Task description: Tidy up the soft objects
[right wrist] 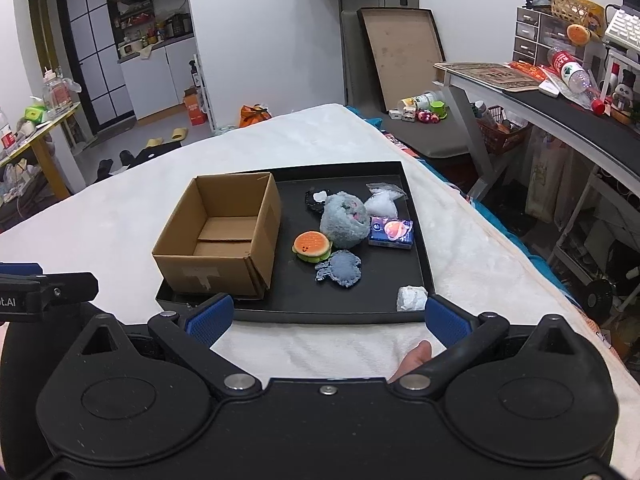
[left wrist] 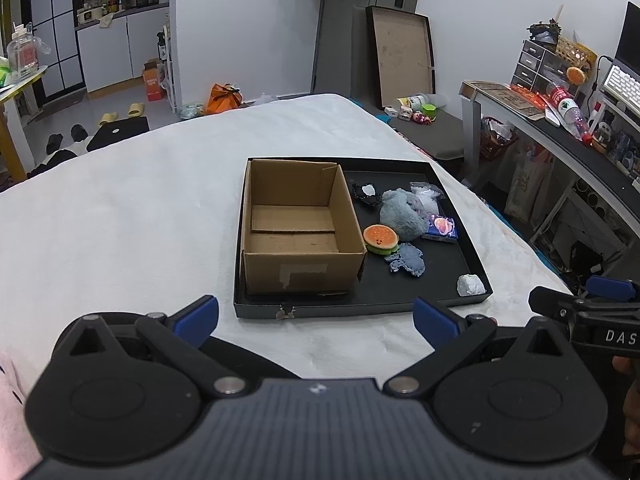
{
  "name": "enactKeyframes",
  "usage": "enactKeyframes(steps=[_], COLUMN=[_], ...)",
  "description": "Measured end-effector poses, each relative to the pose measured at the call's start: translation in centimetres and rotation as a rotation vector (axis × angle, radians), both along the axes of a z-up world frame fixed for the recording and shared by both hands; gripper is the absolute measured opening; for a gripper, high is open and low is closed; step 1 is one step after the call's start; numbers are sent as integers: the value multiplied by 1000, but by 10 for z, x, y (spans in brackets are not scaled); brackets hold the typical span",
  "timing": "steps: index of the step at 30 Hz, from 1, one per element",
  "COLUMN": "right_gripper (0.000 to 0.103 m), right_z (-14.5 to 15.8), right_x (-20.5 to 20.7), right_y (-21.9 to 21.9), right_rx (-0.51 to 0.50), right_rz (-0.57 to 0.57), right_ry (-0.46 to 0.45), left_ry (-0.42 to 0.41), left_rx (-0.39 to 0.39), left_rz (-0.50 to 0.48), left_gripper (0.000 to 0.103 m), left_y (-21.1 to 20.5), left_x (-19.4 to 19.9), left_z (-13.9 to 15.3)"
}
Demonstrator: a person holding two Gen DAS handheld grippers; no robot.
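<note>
While both tools hang over the near edge of the bed (left wrist: 120, 208), I see my left hand-held gripper (left wrist: 316, 322) spread wide with nothing between its blue pads, and my right hand-held gripper (right wrist: 326, 316) just as wide and just as bare. A thumb tip shows under the right one's frame. Just beyond them a shallow black tray (left wrist: 360, 307) lies on the white cover. Its left half carries an open cardboard box (left wrist: 298, 256), upright, with only loose flaps on its floor. Right of the box, touching its near right corner, sits a small burger plush (left wrist: 381, 239). A fluffy grey plush (left wrist: 402, 214) rests just behind it, and a flat blue-grey fabric piece (left wrist: 408, 261) lies just in front. Farther back are a black-and-white item (left wrist: 366, 194) and a clear plastic bag (left wrist: 426, 196); a small purple packet (left wrist: 442, 229) lies right of the grey plush. A crumpled white wad (left wrist: 471, 285) sits alone in the near right corner.
</note>
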State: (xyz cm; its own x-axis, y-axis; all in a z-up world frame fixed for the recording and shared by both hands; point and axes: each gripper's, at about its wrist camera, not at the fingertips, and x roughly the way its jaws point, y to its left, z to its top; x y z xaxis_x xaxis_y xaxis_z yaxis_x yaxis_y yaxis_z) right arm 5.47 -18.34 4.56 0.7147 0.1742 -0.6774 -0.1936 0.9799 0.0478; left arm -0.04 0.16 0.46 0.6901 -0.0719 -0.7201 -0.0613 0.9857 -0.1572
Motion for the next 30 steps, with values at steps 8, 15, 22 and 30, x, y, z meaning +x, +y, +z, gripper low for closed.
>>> enactKeyframes(steps=[8,15,22,30], right_gripper=[103,103,103,103], right_z=[0,-1,-3,-10], right_x=[0,2,7,17], right_y=[0,2,2,-2], right_rx=[-7,-7,-17,-14], right_rz=[-1,0,-5,-20], right_ry=[-3,-4,-2,13], left_ry=[1,52,59,95], left_rx=[2,57,53,58], left_rz=[-3,-5,-2,4], left_gripper=[103,103,103,103], left_y=[-1,-2,1,5], left_x=[1,6,10,20], left_z=[0,0,-5,-13])
